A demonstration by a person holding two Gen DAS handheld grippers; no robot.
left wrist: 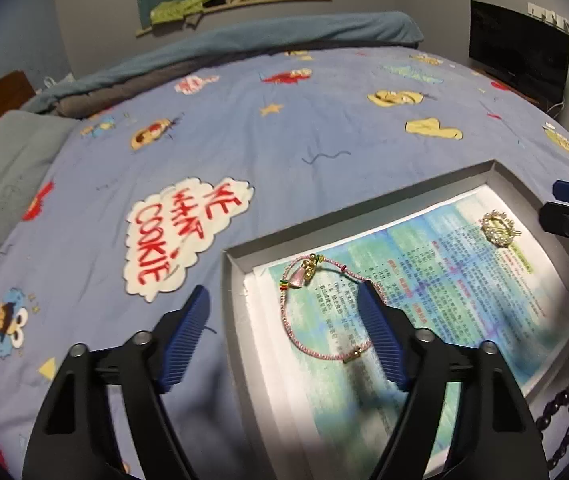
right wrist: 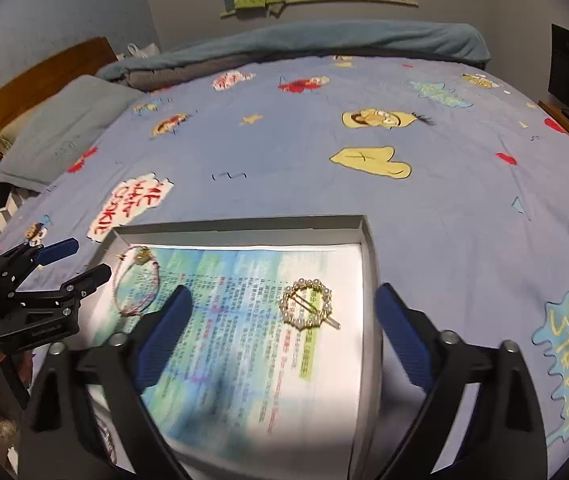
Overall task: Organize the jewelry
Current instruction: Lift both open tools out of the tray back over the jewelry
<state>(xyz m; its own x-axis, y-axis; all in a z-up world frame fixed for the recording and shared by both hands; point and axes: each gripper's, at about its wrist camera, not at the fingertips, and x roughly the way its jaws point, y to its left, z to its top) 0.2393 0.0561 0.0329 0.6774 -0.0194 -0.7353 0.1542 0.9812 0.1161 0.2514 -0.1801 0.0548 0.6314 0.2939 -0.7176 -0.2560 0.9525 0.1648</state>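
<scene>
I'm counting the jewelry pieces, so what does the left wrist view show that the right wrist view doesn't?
Only the left wrist view shows a dark beaded bracelet outside the gray box, at the lower right. Only the right wrist view shows the whole left claw, open and empty. Both show the pink string bracelet and the pearl hair clip lying on the printed paper in the box.
</scene>
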